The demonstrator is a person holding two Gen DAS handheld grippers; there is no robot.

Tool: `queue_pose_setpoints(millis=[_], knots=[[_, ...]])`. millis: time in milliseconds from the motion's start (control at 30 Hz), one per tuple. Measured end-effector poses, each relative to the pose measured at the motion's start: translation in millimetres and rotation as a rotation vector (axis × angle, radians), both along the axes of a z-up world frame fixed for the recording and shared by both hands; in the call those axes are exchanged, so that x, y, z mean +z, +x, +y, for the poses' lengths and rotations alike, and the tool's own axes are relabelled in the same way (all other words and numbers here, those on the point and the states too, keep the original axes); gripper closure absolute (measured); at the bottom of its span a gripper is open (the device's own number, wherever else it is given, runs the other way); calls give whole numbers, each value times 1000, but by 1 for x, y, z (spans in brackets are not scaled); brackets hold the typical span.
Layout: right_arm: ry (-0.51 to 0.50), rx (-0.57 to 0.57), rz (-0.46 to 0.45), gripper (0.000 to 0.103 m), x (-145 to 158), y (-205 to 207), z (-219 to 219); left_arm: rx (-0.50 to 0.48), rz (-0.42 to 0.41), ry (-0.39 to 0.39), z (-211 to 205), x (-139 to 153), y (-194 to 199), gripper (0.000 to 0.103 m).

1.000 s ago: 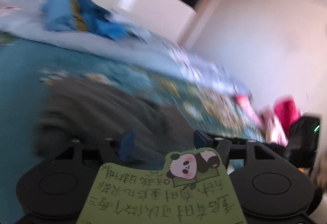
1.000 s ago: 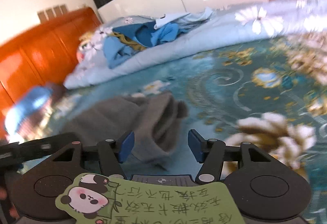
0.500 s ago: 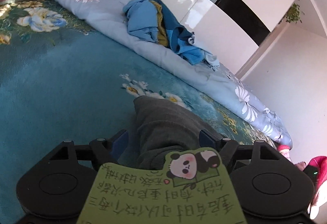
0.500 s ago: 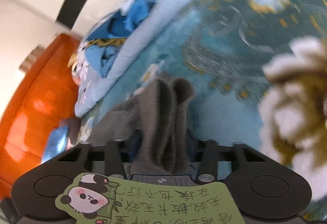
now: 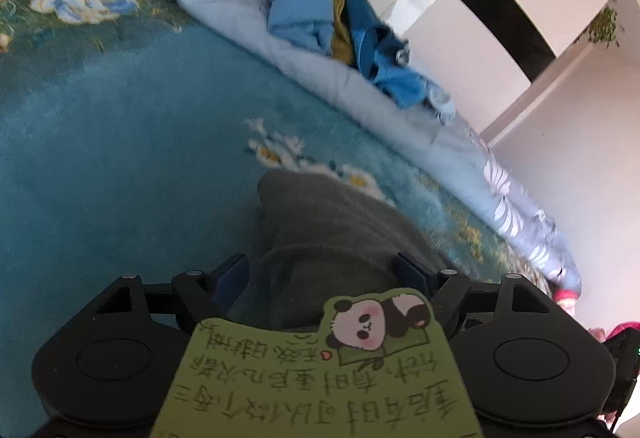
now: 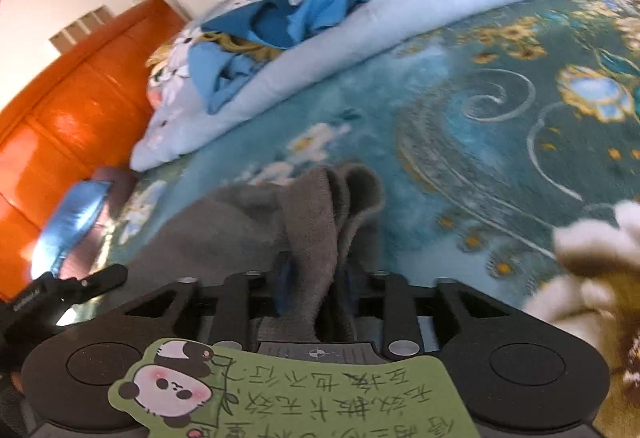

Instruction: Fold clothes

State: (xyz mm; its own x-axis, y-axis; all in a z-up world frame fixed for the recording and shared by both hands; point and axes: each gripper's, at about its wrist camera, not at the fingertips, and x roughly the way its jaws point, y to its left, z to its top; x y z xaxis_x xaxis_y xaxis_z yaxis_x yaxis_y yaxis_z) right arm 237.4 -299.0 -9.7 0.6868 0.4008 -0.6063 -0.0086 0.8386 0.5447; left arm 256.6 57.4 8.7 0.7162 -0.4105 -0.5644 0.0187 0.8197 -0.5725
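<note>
Left tongs [image 5: 322,270] spread wider around a grey garment [image 5: 332,238] on the teal bed [image 5: 120,158]. Right tongs [image 6: 314,288], at 6 o'clock, loosen around its bunched fold.

Bright daylight, glare on the headboard [image 6: 60,126], motion blur (mild), fisheye-bent edges

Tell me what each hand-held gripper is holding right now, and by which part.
Right hand-held gripper: a bunched fold of the grey garment, jaws opening. Left hand-held gripper: jaws opening wide around the garment's end, pads not pressing on it.
</note>
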Motion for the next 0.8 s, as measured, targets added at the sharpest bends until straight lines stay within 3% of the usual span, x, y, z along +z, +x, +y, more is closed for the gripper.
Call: queue_pose_setpoints(millis=[33, 100, 133, 167, 367, 467, 500, 600, 700, 800], knots=[[0, -13, -1, 53, -3, -4, -3, 0, 2, 1, 2, -4, 2, 16], [46, -15, 15, 49, -11, -6, -8, -6, 5, 2, 7, -13, 4, 15], [72, -19, 28, 40, -15, -6, -12, -10, 9, 3, 9, -18, 5, 15], [100, -22, 41, 37, -19, -5, -16, -15, 12, 3, 12, -23, 6, 14], [209, 1, 74, 34, -35, 2, -15, -56, 12, -28, 33, -44, 0, 18], [208, 25, 78, 33, -35, 7, -12, -104, 11, -188, 45, -41, 1, 22], [213, 30, 81, 33, -35, 9, -11, -117, 7, -200, 45, -38, 4, 21], [211, 43, 91, 33, -35, 14, -8, -144, 32, -138, 37, -33, 19, 21], [192, 49, 96, 38, -32, 15, -5, -180, 112, -210, 34, -45, 39, 20], [195, 39, 109, 53, -32, 15, -5, -199, 169, -296, 34, -59, 50, 21]])
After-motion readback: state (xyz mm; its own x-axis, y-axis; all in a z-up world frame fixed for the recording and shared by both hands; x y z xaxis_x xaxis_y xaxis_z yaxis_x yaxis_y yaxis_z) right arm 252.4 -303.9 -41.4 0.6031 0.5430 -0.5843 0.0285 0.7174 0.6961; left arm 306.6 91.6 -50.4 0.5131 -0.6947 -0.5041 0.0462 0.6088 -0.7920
